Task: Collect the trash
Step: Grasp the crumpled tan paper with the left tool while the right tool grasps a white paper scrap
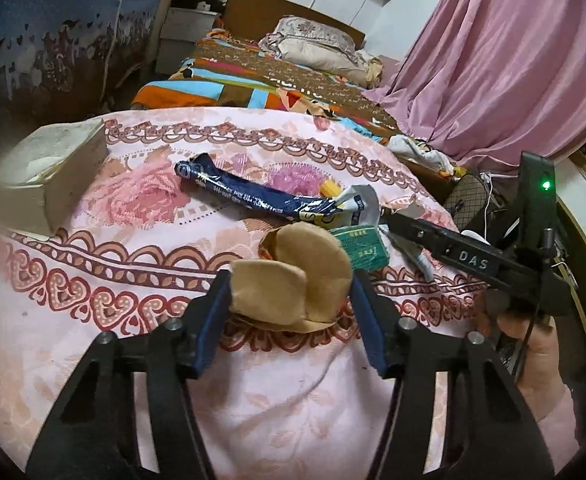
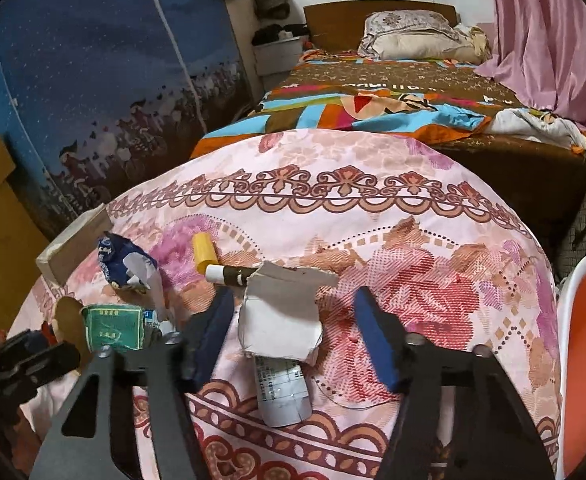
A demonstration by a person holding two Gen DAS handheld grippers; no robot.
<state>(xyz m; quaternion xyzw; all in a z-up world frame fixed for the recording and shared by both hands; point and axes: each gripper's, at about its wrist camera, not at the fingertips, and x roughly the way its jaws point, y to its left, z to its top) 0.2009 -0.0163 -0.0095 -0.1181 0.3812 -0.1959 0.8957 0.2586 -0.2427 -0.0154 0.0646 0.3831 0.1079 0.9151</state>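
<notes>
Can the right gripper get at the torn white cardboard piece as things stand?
Probably yes. The right gripper is open with the torn white cardboard piece already between its pads, nothing over it. A white tube lies partly beneath and could get pinched along.
</notes>
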